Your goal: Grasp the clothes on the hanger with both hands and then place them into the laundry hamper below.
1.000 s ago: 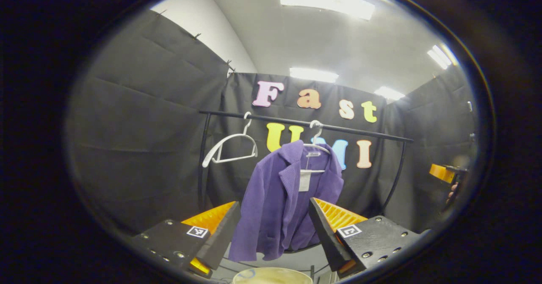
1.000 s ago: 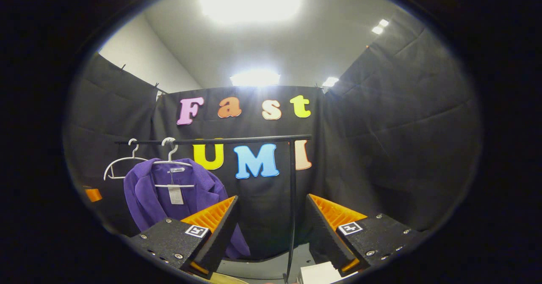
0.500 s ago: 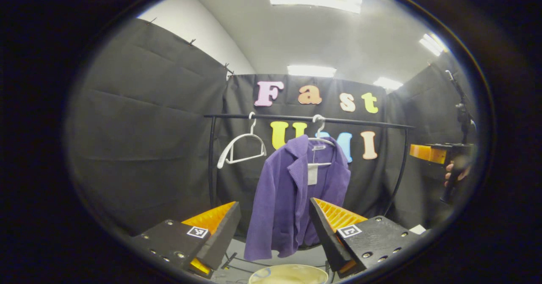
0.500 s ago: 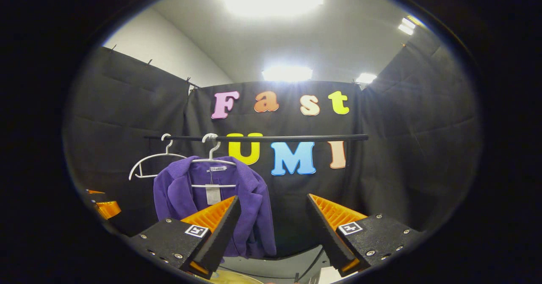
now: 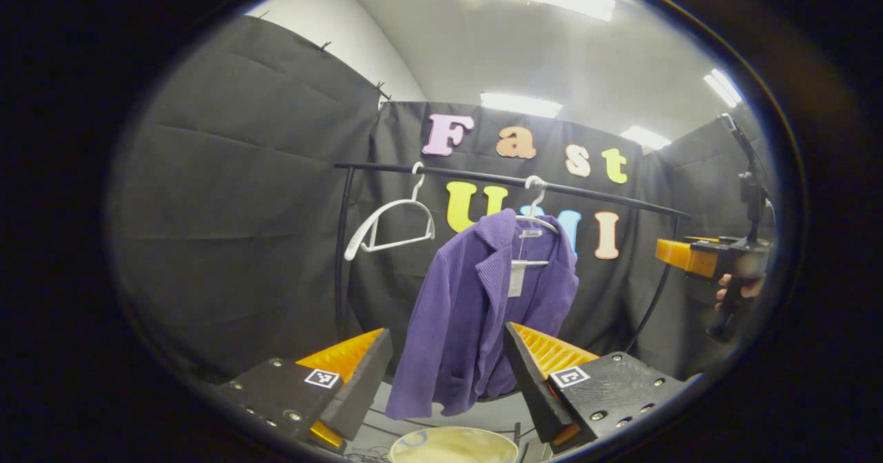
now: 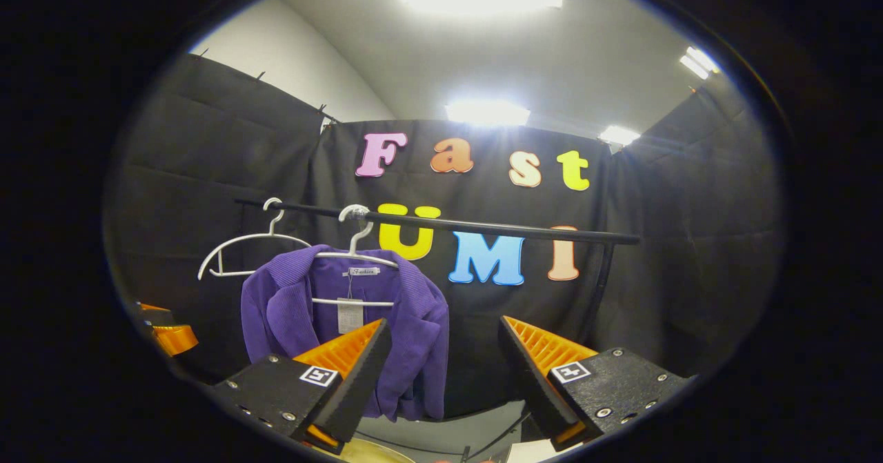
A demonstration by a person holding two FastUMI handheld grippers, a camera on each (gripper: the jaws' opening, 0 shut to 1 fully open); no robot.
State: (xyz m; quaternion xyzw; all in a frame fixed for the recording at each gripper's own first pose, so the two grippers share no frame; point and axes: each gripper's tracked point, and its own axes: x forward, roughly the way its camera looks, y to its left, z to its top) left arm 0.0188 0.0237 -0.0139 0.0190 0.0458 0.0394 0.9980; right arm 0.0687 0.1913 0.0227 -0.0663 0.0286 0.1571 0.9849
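Purple jacket (image 5: 483, 318): on its white hanger (image 6: 355, 252) on the rail (image 6: 483, 227), hamper (image 5: 452, 446) below. Left gripper (image 5: 445, 366), right gripper (image 6: 441, 359): jaws apart, empty. Change: right view has swung toward the jacket (approach underway, no contact).

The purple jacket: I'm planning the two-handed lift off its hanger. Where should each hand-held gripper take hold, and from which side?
Grip the purple jacket at its two shoulders, where the white hanger props the cloth into firm ridges. It hangs open-fronted toward both cameras, so probably come from the front, the left hand-held gripper on one shoulder and the right hand-held gripper on the other, then lift it clear.
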